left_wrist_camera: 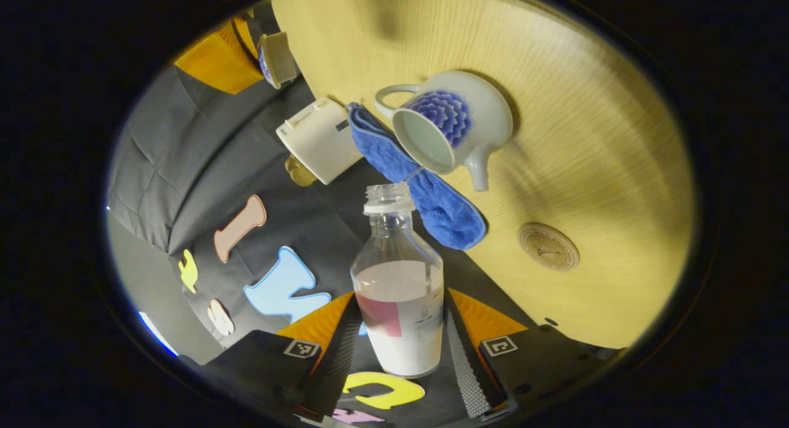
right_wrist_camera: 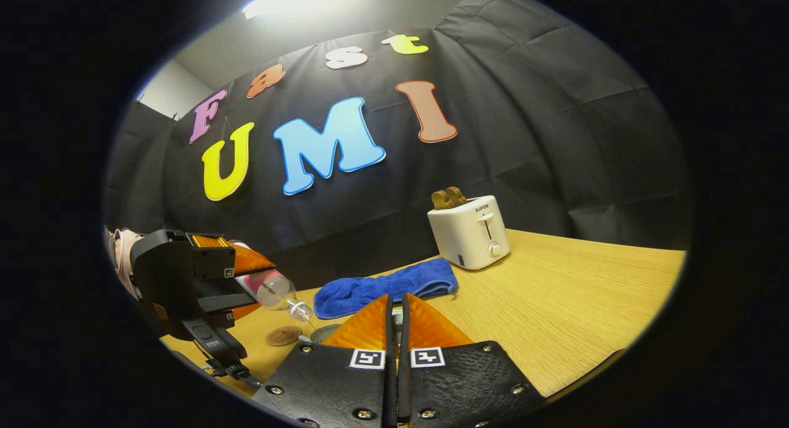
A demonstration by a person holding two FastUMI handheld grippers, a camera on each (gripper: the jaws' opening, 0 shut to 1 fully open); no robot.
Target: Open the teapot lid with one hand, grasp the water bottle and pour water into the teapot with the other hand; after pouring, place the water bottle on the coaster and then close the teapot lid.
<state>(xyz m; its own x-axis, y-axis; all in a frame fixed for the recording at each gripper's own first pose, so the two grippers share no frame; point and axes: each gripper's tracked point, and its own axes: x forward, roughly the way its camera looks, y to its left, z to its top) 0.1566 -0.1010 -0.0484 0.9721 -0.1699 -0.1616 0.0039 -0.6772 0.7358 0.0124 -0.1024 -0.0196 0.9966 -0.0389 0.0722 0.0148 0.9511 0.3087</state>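
Gripped between the left tongs, the uncapped water bottle, roughly half full, tips its neck toward the open teapot at 12 o'clock, a thin stream seemingly reaching the mouth; the pot's visible inside looks pale and its water level cannot be judged. Pouring appears under way, with the lid off. Right tongs sit nearly closed; whether they hold the lid cannot be told. Left to do: stand the bottle on the coaster at 3 o'clock on the desk, then replace the lid. Beyond lie a blue cloth and toaster.
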